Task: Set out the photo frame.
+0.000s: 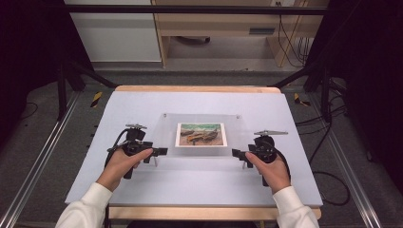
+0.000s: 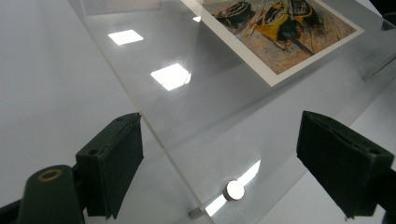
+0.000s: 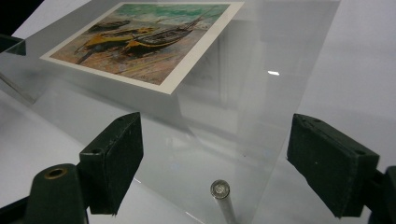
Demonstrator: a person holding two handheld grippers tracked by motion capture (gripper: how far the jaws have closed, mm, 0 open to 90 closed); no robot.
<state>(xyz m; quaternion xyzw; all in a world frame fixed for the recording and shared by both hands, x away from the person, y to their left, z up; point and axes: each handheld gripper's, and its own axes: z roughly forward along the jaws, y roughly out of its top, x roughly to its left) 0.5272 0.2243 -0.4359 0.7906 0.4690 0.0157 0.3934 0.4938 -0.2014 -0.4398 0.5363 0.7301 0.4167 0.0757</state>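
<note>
A: Here's the desk (image 1: pixel 142 190) from the high view, pale and flat, with a clear acrylic plate (image 1: pixel 202 135) raised on small metal posts right at its centre.

B: And on that plate, a picture card (image 1: pixel 201 134), boats on a beach with a white border, lying flat near the middle.

A: Left gripper (image 1: pixel 159 152) sits at the plate's near left corner, held in the left hand (image 1: pixel 124 164). Look along it: fingers (image 2: pixel 112 163) spread wide, released, one on each side of the plate's corner, nothing between the pads touching.

B: A round post cap (image 2: pixel 234 190) shines just ahead of them, under the clear sheet.

A: Over on the other side, right gripper (image 1: pixel 236 153), in the right hand (image 1: pixel 271 168), at the near right corner. Same story, fingers (image 3: pixel 112 161) parted, gripping nothing.

B: Its own post (image 3: pixel 220 190) stands between them, the plate's edge running above it. The card lies farther off, toward the upper left of that view.

A: Both hands low on the desk, white sleeves (image 1: pixel 85 209) coming in from the bottom.
</note>
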